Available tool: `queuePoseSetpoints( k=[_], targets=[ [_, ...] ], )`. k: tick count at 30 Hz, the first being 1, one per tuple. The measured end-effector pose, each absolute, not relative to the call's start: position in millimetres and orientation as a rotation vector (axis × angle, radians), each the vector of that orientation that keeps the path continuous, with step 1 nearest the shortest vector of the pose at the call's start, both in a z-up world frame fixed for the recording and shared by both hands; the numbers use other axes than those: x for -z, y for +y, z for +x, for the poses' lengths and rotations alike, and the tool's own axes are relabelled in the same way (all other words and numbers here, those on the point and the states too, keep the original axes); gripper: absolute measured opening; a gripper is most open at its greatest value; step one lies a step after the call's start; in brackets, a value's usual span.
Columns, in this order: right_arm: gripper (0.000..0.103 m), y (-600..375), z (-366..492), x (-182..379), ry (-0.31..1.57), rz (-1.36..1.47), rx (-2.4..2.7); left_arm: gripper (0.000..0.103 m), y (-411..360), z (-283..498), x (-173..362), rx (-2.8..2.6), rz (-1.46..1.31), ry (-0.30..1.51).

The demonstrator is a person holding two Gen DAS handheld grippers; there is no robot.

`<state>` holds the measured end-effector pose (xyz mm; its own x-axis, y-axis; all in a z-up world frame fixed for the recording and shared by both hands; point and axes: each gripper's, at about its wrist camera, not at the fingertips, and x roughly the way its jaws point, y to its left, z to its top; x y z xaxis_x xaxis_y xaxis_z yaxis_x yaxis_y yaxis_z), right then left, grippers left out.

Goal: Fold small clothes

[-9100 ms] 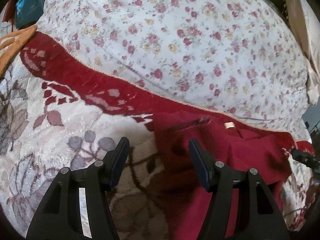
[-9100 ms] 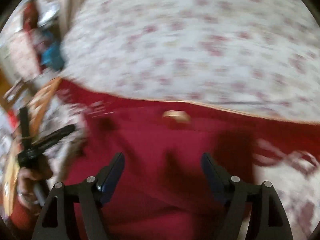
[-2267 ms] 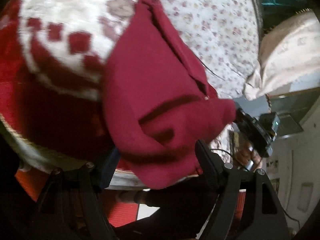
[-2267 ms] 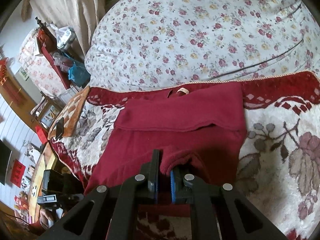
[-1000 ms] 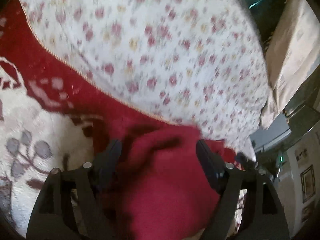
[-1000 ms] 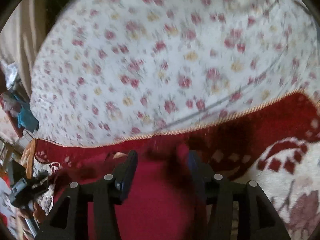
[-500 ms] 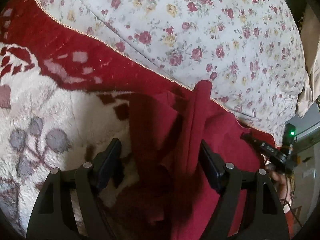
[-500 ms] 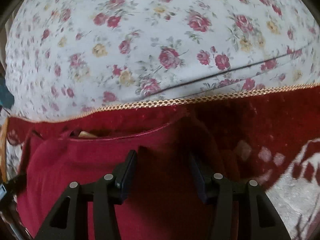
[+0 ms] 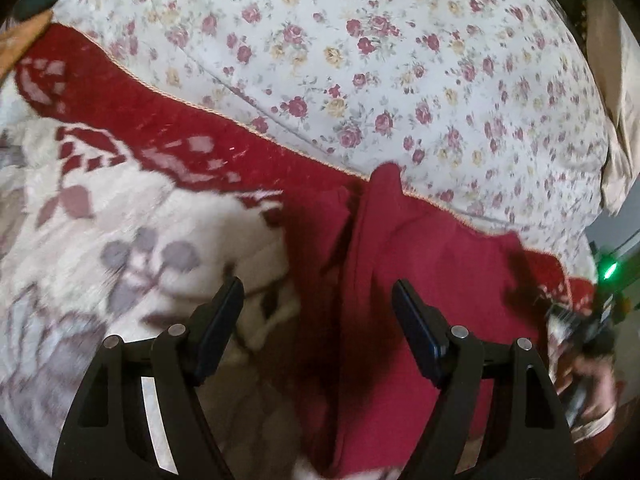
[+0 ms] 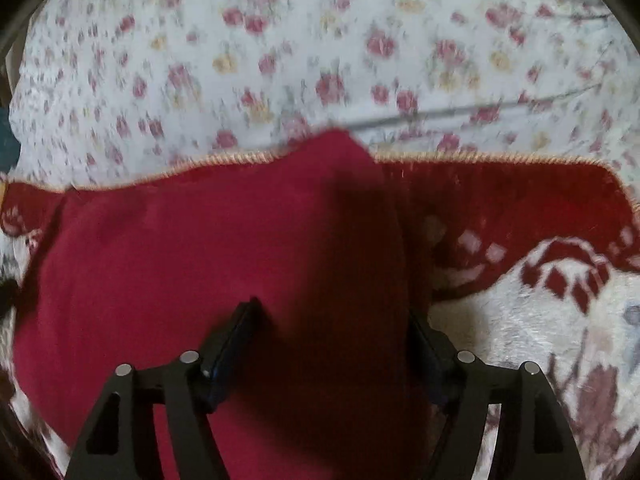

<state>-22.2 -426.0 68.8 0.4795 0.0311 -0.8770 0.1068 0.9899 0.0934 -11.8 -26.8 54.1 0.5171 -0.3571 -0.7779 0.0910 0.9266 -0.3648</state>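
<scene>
The red garment [image 9: 420, 280] lies on the patterned blanket [image 9: 100, 220], up against the gold-trimmed edge where the blanket meets the floral quilt [image 9: 400, 60], and it is no longer in anyone's grip. A couple of seconds ago the right gripper [image 10: 332, 344] was clamped tight on a pinch of the red cloth and the left gripper [image 9: 316, 320] had a bundle of it hanging between its fingers; now both stand with their jaws spread wide and nothing caught between them, each hovering just over the fabric. The cloth has been carried over and let go, so it sits as a doubled-up stack with one tall ridge running from the near side toward the quilt, its tip poking just past the blanket's trim. From the left camera a darker layer shows beside that ridge, rumpled, not flat. I'd judge this fold as laid but untidy: the release is done, and the ridge probably wants pressing or smoothing before another fold goes on. Both views are motion-blurred, so finer creases are hard to read.
</scene>
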Motion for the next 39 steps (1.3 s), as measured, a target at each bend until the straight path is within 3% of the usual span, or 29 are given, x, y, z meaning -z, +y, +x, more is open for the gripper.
queuePoseSetpoints(
  k=[3,6,7,17,27,30,37,39],
  targets=[
    [0.071,-379.5,-11.2,-100.0,1.007,0.076,-0.063,0.077,-22.7,-27.8,-53.8,0.258,-0.278,1.028],
    [0.051,-314.4,8.8,-107.1,0.994,-0.008,-0.227,0.077,-15.6,-41.2,-44.5,0.269,-0.333,1.054],
    [0.051,-296.3,15.0,-105.0,1.001,-0.019,-0.267,0.077,-15.2,-43.4,-41.1,0.27,-0.345,1.06],
    [0.037,-164.0,91.8,-13.7,1.178,-0.15,-0.371,0.077,-17.6,-30.5,-24.9,0.299,-0.349,1.081],
    [0.038,-195.0,89.2,-38.5,1.132,-0.041,-0.394,0.077,-15.9,-29.8,-24.2,0.314,-0.369,1.086],
    [0.051,-197.2,89.8,-25.3,1.176,-0.024,-0.369,0.077,-16.7,-30.3,-24.3,0.31,-0.362,1.083],
    [0.059,-196.9,94.1,-21.5,1.219,0.057,-0.344,0.077,-17.4,-28.6,-23.2,0.307,-0.353,1.082],
    [0.067,-193.0,91.0,-28.1,1.213,0.058,-0.372,0.077,-16.8,-29.0,-23.8,0.308,-0.355,1.083]
  ],
)
